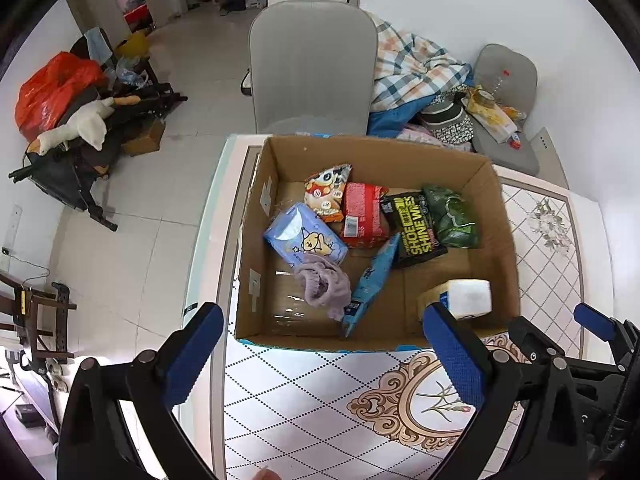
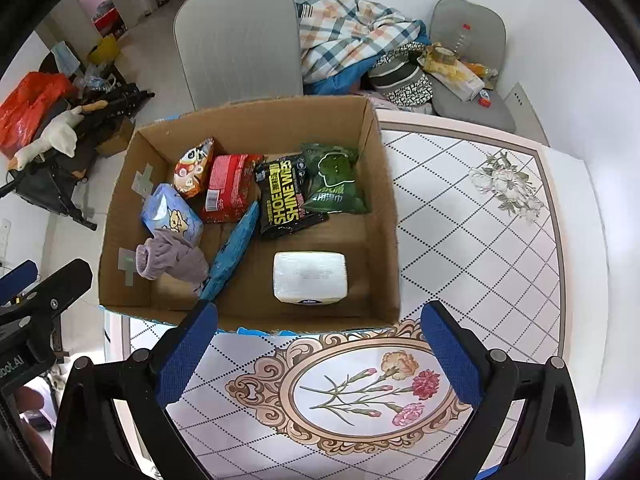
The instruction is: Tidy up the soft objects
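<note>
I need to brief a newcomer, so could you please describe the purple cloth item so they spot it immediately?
Find the cardboard box on the patterned table. At its near left lies the purple cloth, the only unpackaged item, touching the blue duck-print pack.

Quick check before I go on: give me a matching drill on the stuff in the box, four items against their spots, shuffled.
Items:
1. white tissue pack
2. green wipes pack
3. purple cloth
4. orange snack bag

Spots in the cardboard box, seen from the right wrist:
A. far left corner
B. near left, by the taped wall
C. near right, alone on the floor
D. far right, beside the black shoe wipes

Pairs: 1-C, 2-D, 3-B, 4-A
</note>
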`<move>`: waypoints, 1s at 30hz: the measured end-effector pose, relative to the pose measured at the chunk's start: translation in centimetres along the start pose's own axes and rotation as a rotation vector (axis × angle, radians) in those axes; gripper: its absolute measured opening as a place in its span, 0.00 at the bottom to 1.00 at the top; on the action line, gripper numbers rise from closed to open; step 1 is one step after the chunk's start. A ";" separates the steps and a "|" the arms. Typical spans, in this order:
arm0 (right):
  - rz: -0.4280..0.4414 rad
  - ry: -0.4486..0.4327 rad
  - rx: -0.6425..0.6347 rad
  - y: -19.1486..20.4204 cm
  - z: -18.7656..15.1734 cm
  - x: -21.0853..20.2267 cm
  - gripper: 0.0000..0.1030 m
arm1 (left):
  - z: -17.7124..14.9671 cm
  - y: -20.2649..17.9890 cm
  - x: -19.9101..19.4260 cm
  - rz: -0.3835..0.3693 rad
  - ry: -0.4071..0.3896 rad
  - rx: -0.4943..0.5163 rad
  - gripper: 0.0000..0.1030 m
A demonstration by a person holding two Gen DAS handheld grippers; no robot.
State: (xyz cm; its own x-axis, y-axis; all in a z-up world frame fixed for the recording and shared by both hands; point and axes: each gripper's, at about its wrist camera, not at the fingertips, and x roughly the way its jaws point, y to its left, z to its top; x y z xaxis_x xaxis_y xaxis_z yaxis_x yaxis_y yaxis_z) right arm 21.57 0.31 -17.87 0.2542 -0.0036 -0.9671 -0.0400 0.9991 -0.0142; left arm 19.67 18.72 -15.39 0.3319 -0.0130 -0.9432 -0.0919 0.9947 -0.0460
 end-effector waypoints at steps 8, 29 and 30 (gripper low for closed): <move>0.036 -0.066 0.010 -1.7 -1.4 -6.3 1.00 | -1.3 -1.4 -6.2 -0.029 -0.075 0.010 0.99; 0.043 -0.269 -0.022 -3.4 -7.4 -24.0 1.00 | -5.2 -3.1 -19.7 -0.008 -0.205 0.038 0.99; 0.045 -0.273 -0.017 -3.5 -7.6 -24.4 1.00 | -5.4 -3.1 -20.0 -0.001 -0.209 0.041 0.99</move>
State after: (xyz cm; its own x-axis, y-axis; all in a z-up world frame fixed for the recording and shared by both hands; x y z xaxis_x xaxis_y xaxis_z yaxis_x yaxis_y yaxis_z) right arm 8.20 -3.46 3.85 0.5025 0.0543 -0.8629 -0.0728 0.9971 0.0204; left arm 8.28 15.31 1.83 0.5200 0.0033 -0.8542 -0.0549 0.9981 -0.0296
